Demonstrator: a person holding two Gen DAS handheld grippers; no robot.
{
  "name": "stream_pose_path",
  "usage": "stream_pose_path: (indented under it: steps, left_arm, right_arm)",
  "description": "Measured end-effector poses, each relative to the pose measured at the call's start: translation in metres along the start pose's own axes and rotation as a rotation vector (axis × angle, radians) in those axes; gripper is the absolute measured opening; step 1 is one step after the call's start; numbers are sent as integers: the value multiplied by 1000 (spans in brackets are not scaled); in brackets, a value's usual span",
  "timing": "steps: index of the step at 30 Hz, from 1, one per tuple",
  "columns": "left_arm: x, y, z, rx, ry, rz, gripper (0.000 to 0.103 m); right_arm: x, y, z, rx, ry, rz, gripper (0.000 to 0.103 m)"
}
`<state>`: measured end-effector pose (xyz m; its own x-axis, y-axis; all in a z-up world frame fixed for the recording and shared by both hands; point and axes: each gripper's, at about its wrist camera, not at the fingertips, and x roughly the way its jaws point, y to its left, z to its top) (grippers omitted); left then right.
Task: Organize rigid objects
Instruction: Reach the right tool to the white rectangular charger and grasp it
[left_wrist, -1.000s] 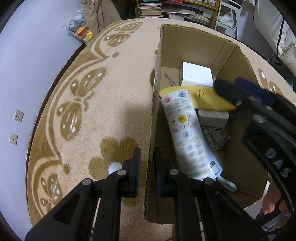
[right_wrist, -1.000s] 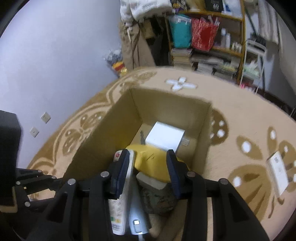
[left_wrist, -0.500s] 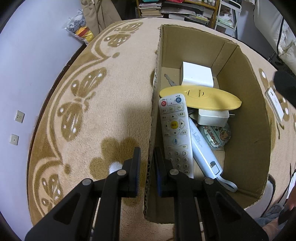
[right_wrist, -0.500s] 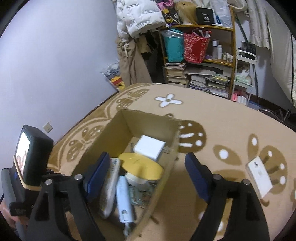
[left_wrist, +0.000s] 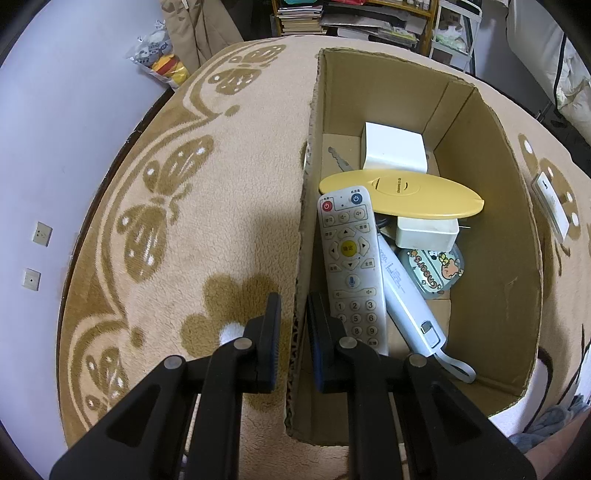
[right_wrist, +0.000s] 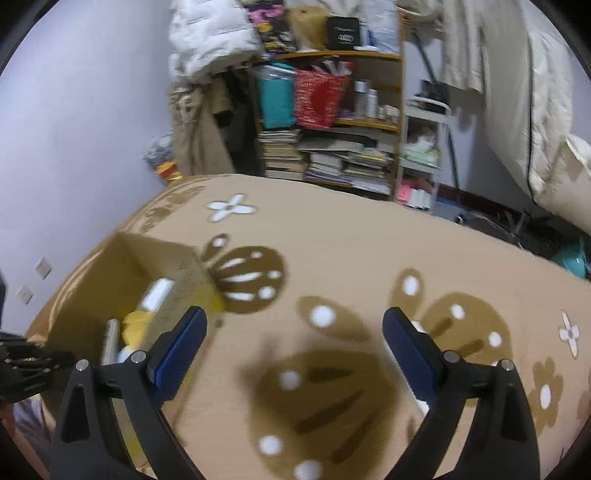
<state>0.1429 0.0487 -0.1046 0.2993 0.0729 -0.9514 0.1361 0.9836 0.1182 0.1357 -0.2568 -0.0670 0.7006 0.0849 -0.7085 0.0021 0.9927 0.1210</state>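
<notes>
My left claw (left_wrist: 294, 314) is pinched on the near wall of the open brown cardboard box (left_wrist: 491, 206), one finger outside and one inside, steadying it on the beige butterfly-patterned rug (left_wrist: 207, 236). The white button remote control (left_wrist: 351, 266) already lies inside along that wall, beside the yellow oval plastic piece (left_wrist: 402, 194). My right claw (right_wrist: 294, 341) hangs wide and empty over the rug, and I judge the small white flat device (left_wrist: 552, 205), lying on the rug just outside the box's far wall, is next: I should straddle its narrow sides squarely before closing, keeping the left grip firm.
</notes>
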Motion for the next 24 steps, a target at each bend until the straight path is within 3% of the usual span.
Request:
stream_pose_path:
  steps: [13,24]
  left_arm:
    - [0,-2,0,10,0,15,14]
    - [1,-1,-1,0,4,5,14]
  right_arm:
    - [42,-86,-15,135,53,-127,101]
    - [78,-113,-44,148,164,-148,101]
